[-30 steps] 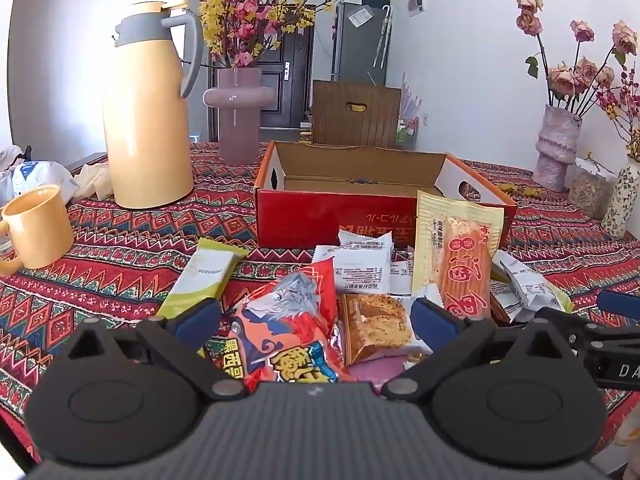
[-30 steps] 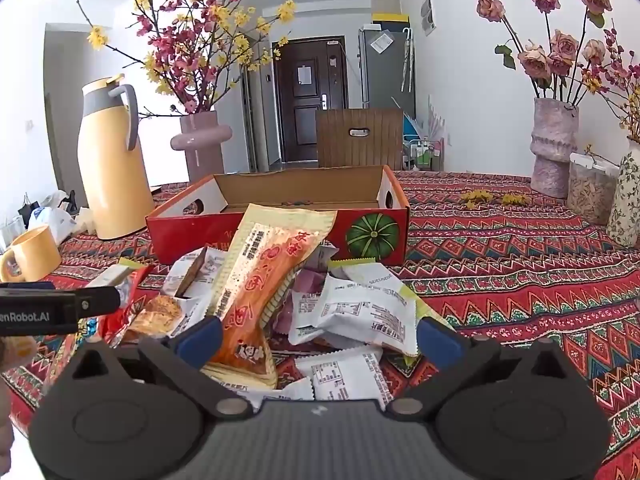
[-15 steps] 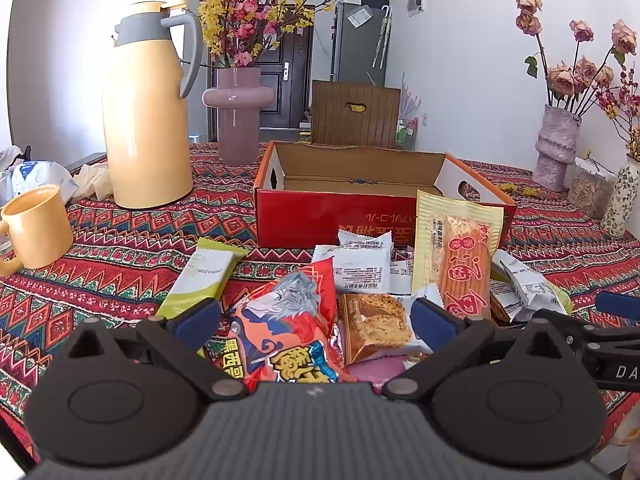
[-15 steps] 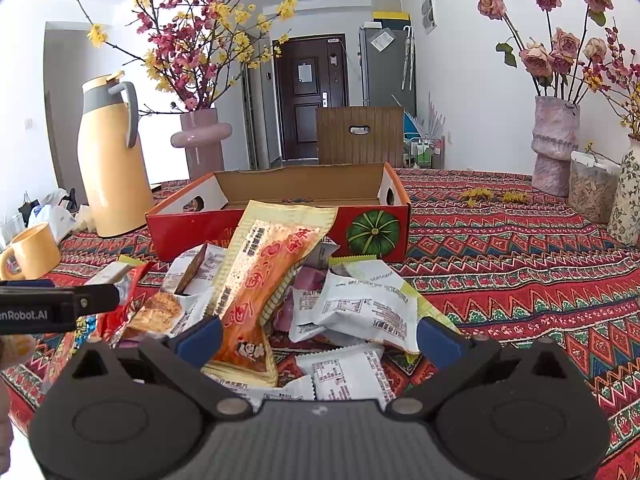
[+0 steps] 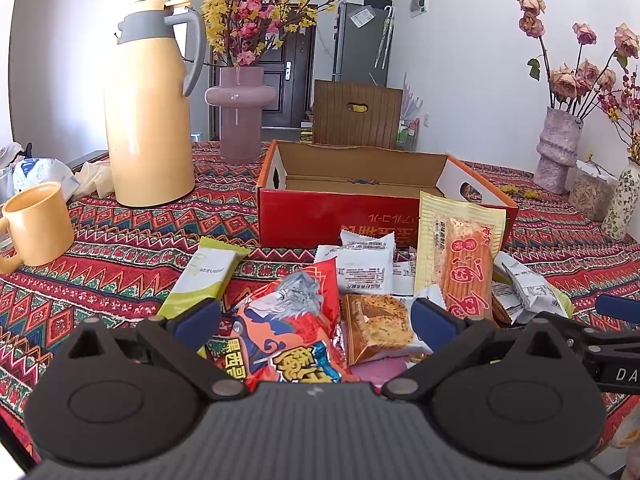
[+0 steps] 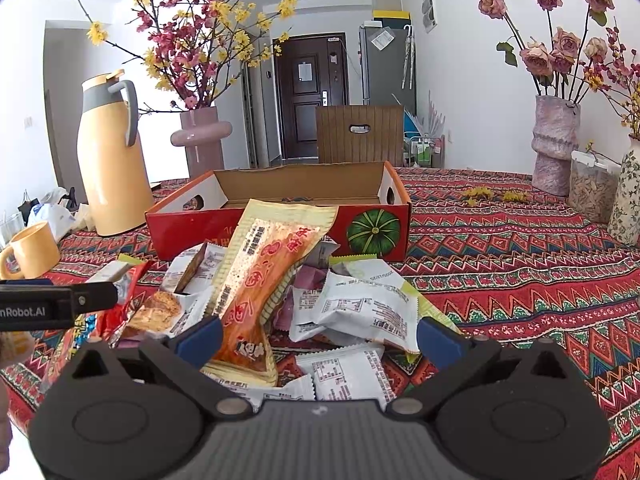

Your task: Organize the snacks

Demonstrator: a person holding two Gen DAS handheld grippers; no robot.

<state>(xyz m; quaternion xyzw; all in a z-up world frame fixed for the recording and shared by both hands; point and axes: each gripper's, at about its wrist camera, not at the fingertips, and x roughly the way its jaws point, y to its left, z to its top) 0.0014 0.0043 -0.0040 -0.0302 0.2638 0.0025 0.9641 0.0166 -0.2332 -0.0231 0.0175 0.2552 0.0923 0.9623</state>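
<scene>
A pile of snack packets lies on the patterned tablecloth in front of an open red cardboard box (image 5: 332, 220) (image 6: 280, 184), which looks empty. My left gripper (image 5: 316, 320) is open over an orange-red snack bag (image 5: 288, 324) and a brown cake packet (image 5: 376, 320). A green-white bar (image 5: 208, 276) lies to the left. My right gripper (image 6: 318, 336) is open over a long yellow-orange packet (image 6: 264, 276) (image 5: 464, 264) and white packets (image 6: 352, 308). Neither gripper holds anything.
A tall yellow thermos (image 5: 148, 108) and a yellow mug (image 5: 36, 228) stand at the left. A pink vase with blossoms (image 5: 240, 112) is behind. More vases (image 6: 554, 144) and a jar (image 6: 588, 184) stand at the right. The left gripper shows in the right view (image 6: 56, 304).
</scene>
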